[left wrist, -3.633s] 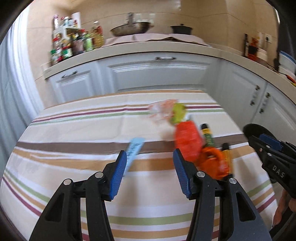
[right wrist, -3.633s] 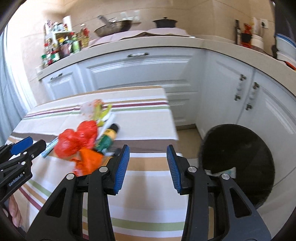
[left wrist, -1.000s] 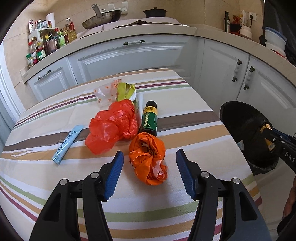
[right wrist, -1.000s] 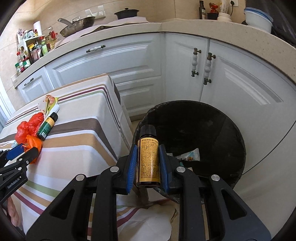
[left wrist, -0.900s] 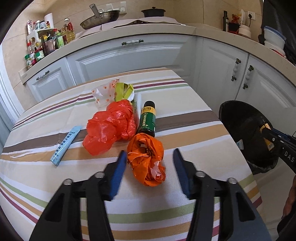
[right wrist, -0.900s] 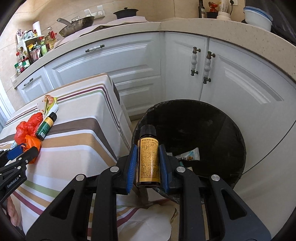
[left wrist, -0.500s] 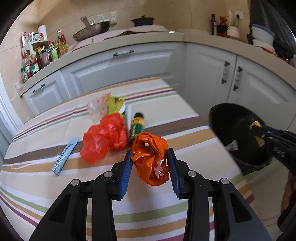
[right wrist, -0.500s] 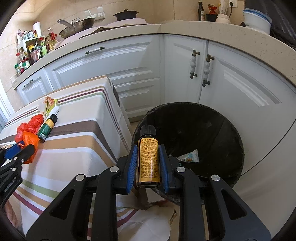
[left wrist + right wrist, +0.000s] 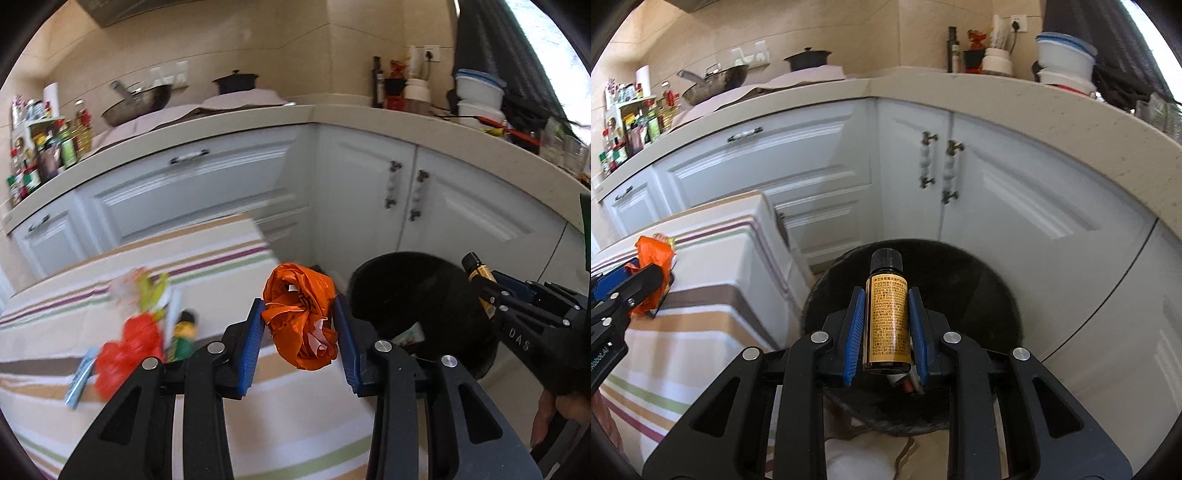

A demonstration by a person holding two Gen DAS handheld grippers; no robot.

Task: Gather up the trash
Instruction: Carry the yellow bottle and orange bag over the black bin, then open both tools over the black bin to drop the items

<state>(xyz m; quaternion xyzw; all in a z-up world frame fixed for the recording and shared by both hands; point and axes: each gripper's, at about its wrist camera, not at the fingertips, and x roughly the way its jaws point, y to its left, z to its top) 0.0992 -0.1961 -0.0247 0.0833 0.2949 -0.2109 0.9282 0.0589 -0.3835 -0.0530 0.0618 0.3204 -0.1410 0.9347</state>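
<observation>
My left gripper is shut on a crumpled orange plastic bag and holds it in the air above the striped table's right end. The bag also shows in the right wrist view. My right gripper is shut on a small brown bottle with a gold label, upright over the black trash bin. The bin stands on the floor right of the table, with some wrappers inside. A red plastic bag, a green bottle, a blue strip and wrappers lie on the table.
The striped tablecloth covers the table, whose right edge is next to the bin. White kitchen cabinets curve behind the bin. The counter holds a pan, a pot, jars and bowls.
My left gripper closed on the orange bag, lifted it off the table and swung right toward the bin. My right gripper moved further over the bin with the bottle.
</observation>
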